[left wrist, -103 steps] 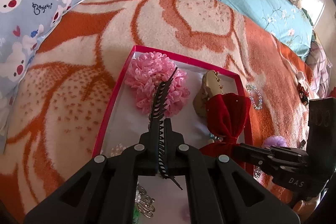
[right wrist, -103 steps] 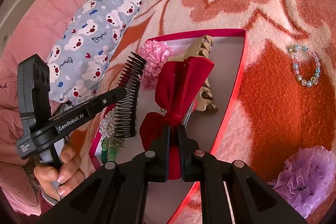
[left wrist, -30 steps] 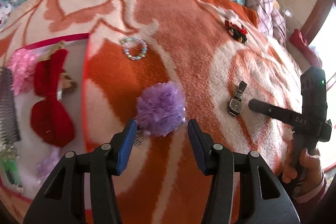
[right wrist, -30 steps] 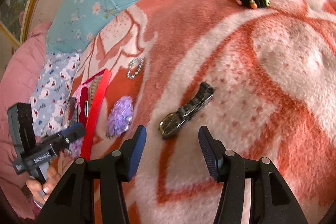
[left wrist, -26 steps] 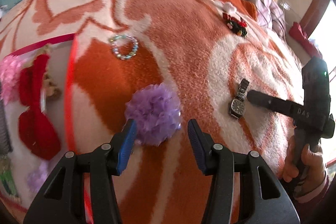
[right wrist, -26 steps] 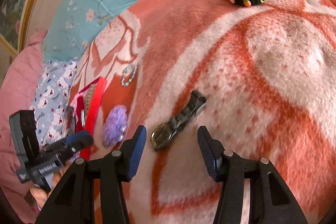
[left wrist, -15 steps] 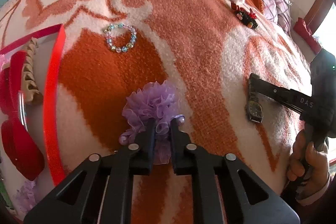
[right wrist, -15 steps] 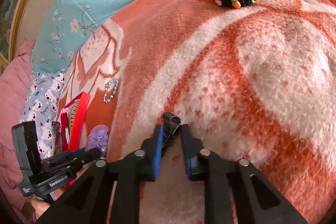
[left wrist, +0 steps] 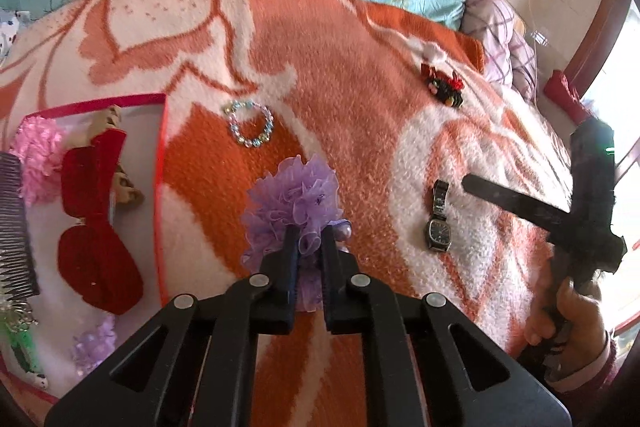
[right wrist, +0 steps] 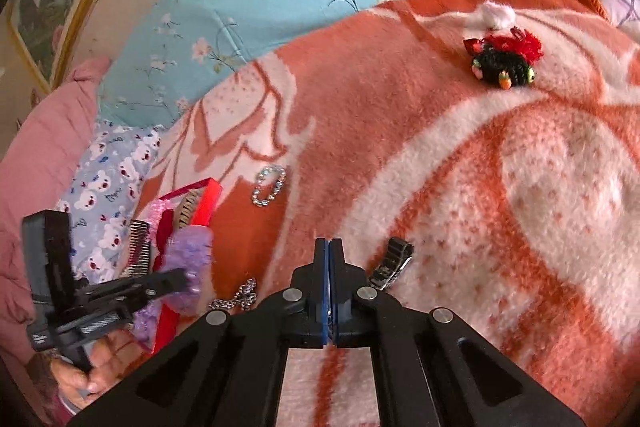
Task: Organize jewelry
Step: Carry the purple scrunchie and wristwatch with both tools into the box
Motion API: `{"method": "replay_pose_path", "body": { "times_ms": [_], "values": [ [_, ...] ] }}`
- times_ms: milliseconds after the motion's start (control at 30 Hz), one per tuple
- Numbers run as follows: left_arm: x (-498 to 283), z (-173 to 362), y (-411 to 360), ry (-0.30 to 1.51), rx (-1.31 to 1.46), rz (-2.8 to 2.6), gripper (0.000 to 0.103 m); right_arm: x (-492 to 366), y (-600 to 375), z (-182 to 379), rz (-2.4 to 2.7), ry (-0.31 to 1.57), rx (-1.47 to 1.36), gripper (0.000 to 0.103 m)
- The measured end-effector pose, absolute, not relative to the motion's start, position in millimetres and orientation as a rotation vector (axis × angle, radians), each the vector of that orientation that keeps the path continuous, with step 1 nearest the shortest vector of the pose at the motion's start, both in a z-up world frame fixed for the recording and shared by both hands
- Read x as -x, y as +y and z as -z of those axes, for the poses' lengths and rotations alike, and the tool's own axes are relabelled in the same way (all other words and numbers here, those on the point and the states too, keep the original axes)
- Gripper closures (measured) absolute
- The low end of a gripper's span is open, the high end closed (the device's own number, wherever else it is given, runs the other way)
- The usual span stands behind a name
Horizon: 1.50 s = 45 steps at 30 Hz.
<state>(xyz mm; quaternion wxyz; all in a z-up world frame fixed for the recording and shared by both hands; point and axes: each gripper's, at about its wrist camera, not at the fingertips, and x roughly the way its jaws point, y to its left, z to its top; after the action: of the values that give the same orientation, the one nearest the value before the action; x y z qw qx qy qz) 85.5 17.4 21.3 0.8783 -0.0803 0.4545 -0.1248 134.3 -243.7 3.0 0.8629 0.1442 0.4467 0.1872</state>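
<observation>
While both of my tools sit over the bed, I record items from left to right. At far left the box [left wrist: 160, 187] lies on the blanket [left wrist: 360, 131], red-rimmed. It holds a comb [left wrist: 12, 223], a pink scrunchie [left wrist: 38, 155], a red bow [left wrist: 94, 227] and a tan claw clip [left wrist: 128, 187] partly under the bow. Just right of the box rim, a bead bracelet [left wrist: 251, 129] lies flat on the blanket, apart from everything else.

Below it, my left tool [left wrist: 308, 231] has just been closing and now stands narrow, pinching the near edge of the purple scrunchie [left wrist: 294, 195]; the ruffle bulges out beyond the fingers. From the right wrist view, a short chain [right wrist: 236, 297] lies on the blanket beside the box.

Further right, the watch [left wrist: 438, 227] lies face up, strap pointing away. My right tool [right wrist: 329, 247] has also just been closing; its blue pads meet flush with nothing visible between them. The strap shows just to the right of its fingers. Toward the far edge sits a black and red knitted clip [left wrist: 444, 89]. At far right, a hand [left wrist: 572, 315] grips the right tool's handle.
</observation>
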Motion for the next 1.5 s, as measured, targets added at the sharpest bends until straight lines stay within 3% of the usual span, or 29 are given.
{"method": "replay_pose_path", "body": {
  "times_ms": [133, 167, 400, 467, 533, 933, 1100, 1500],
  "values": [
    [-82, -29, 23, 0.926, 0.186, 0.256, 0.096, -144, -247, 19, -0.324, 1.001, -0.309, 0.067],
    [-81, -30, 24, 0.922, 0.190, 0.257, 0.096, -145, -247, 24, -0.308, 1.015, -0.303, 0.066],
    [-76, -35, 28, 0.911, 0.201, 0.260, 0.096, -160, -228, 40, -0.225, 1.011, -0.241, 0.068],
    [-75, -37, 30, 0.909, 0.206, 0.261, 0.096, -161, -227, 40, -0.208, 1.005, -0.216, 0.083],
    [-72, -39, 32, 0.904, 0.208, 0.259, 0.096, -159, -230, 38, -0.223, 0.989, -0.227, 0.085],
    [-53, -58, 59, 0.848, 0.237, 0.214, 0.096, -127, -214, -19, -0.399, 0.853, -0.248, 0.087],
    [-42, -64, 80, 0.828, 0.256, 0.172, 0.096, -118, -200, -36, -0.468, 0.829, -0.275, 0.094],
    [-9, -75, 131, 0.781, 0.298, 0.059, 0.096, -105, -154, -65, -0.609, 0.788, -0.235, 0.094]
  ]
}}
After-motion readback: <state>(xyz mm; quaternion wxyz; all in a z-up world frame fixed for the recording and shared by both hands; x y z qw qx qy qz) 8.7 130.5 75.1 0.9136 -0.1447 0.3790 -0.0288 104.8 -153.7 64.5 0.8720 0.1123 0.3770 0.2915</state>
